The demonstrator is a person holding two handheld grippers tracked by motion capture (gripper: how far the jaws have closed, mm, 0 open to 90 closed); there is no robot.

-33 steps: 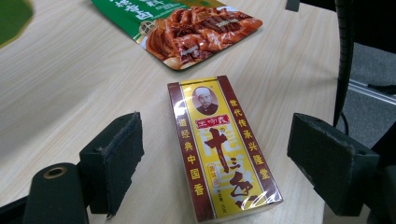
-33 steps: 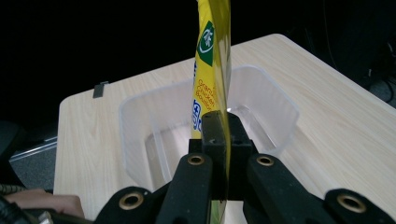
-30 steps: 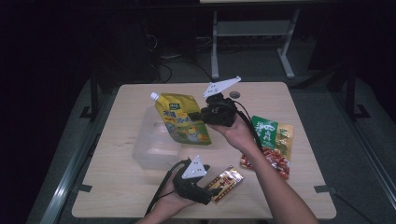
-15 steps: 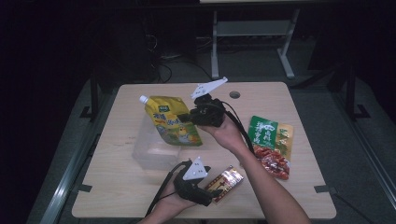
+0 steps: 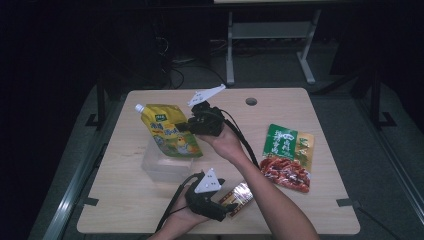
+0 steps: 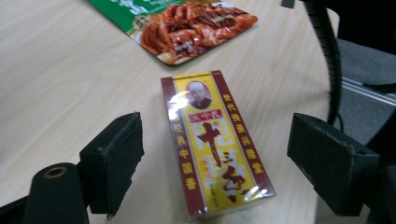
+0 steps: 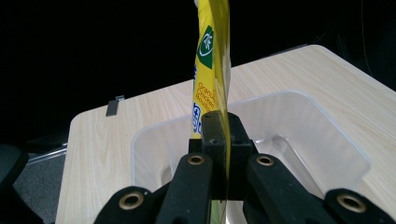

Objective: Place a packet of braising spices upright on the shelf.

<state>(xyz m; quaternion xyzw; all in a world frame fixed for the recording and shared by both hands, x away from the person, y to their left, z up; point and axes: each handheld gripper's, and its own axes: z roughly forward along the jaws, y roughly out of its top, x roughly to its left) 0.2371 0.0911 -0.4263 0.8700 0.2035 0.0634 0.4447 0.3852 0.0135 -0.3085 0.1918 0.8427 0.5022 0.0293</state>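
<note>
Dark floor and a grey metal frame [image 5: 270, 35] lie beyond the pale wooden table [image 5: 310, 210] in the high view. Near the table's middle the right gripper [image 5: 190, 125] holds a yellow spout pouch [image 5: 170, 134] tilted, its white cap up and to the left, above a clear plastic tub [image 5: 162, 167] that stands on the wood. A black cable [image 5: 245, 142] trails from that gripper across the person's forearm. To the right, well apart from the tub, lies a green and red snack packet [image 5: 289, 156]. At the near edge the left gripper [image 5: 231, 206] rests low, its jaws reaching toward a small red and yellow box [image 5: 241, 192] that lies flat between the two forearms. A round hole [image 5: 251, 101] sits in the far part of the tabletop.

From the left gripper view, the jaws stand wide apart, one on each side of the red and yellow box [image 6: 212, 144], neither pad touching it. The snack packet [image 6: 182, 21] lies farther off, and the cable [image 6: 327, 51] curves down at the right past the table edge.

From the right gripper view, the jaws are pressed together on the thin edge of the yellow pouch [image 7: 211, 60], which rises upright from them. Below and behind it the clear tub [image 7: 299, 135] opens, nothing visible inside; the pouch hangs over its near half.
</note>
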